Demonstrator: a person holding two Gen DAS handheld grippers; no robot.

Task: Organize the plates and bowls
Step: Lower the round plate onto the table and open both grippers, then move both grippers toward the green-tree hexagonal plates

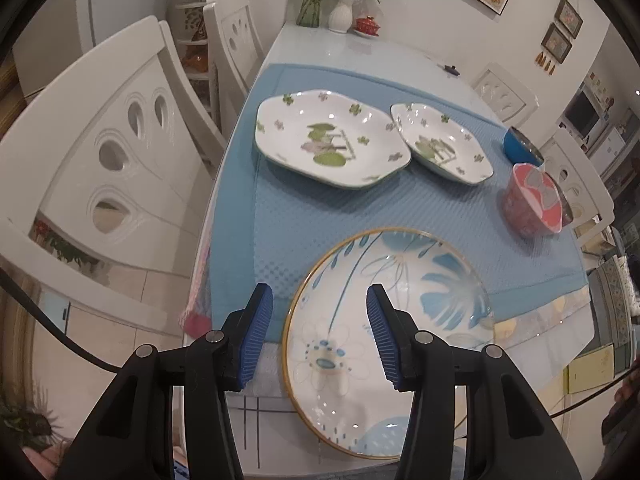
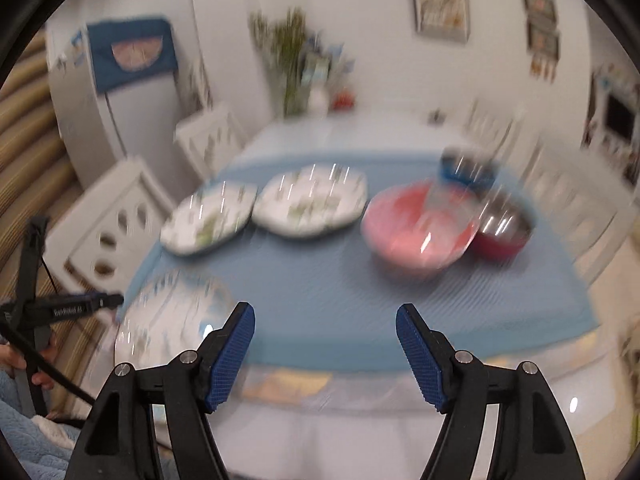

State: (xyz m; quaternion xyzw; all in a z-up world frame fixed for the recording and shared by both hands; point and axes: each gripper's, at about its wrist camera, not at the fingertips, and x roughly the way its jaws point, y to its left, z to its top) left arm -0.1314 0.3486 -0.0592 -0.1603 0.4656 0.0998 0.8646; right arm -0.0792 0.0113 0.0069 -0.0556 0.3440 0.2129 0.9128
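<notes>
Three plates on the blue mat: two white with green floral print, side by side at the far end — larger, smaller — rims near touching. One round plate with blue leaf pattern and gold rim at the near edge, partly off the mat onto the white table.

Three bowls at the right: pink bowl, blue bowl behind it, one metal-lined red bowl just beside the pink, clear only in the right wrist view, blurred.

Left gripper: jaws moderately apart, nothing between the pads; hanging over the left rim of the blue-leaf plate, no contact visible.

Right gripper: jaws wide apart, empty, above bare mat near the table's front edge. View heavily smeared.

Two chairs at left, nearer one.
</notes>
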